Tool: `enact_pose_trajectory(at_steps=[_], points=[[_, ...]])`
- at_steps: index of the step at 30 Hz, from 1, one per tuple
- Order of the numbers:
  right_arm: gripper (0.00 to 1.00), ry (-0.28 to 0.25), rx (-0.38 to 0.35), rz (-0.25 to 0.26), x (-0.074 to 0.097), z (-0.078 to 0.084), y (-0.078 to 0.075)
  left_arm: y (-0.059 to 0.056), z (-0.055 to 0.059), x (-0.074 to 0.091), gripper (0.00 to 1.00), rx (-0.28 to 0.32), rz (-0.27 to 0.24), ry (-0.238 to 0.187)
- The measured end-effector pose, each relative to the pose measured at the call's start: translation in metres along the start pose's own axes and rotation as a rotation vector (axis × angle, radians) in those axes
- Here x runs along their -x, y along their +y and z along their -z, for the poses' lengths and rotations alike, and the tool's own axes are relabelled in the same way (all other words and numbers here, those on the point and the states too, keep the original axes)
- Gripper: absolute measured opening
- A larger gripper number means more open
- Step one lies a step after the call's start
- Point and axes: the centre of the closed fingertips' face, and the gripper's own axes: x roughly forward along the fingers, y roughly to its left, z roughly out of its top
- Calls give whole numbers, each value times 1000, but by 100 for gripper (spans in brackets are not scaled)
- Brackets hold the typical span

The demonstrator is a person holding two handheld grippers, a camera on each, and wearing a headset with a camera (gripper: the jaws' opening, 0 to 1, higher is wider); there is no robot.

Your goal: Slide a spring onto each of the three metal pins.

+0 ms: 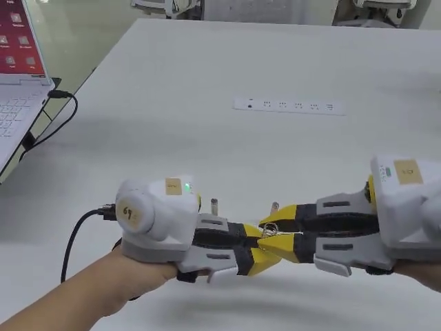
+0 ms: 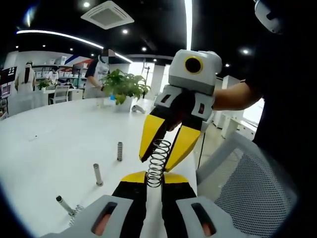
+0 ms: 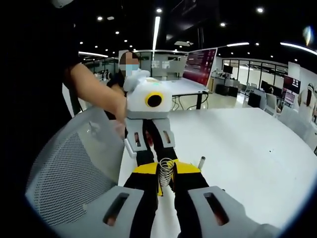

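Observation:
A steel spring (image 1: 270, 229) hangs between my two grippers above the white table (image 1: 227, 69). In the left gripper view its lower end (image 2: 155, 177) sits in my left gripper (image 2: 154, 179), which is shut on it. My right gripper (image 2: 157, 162) comes in from the opposite side and pinches its upper coils. In the right gripper view the spring (image 3: 166, 171) shows end-on in my right gripper (image 3: 166, 174). Three upright pins stand to the left: the far pin (image 2: 119, 151) carries coils, the middle pin (image 2: 97, 174) is bare, and a loose spring (image 2: 75, 212) lies by the near pin (image 2: 64, 204).
A laptop (image 1: 14, 76) and its black cable (image 1: 48, 124) sit at the left edge. A white power strip (image 1: 289, 105) lies across the middle of the table. A mesh chair (image 2: 247, 198) stands behind the grippers. A potted plant (image 2: 124, 87) is at the far end.

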Motion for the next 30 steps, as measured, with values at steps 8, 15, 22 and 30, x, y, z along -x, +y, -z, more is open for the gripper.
enact_pose_trajectory(at_steps=[8, 15, 22, 30], points=[[7, 1, 4, -2, -1, -3, 1, 0, -1, 1, 3, 3, -8, 13], [7, 2, 7, 11, 1, -6, -2, 4, -3, 1, 4, 1, -33, 11], [8, -14, 9, 31, 3, -11, -7, 8, 7, 4, 9, -21, -58, 54], [8, -4, 22, 43, 5, -8, -10, 20, 9, 21, 19, -16, -103, 55]])
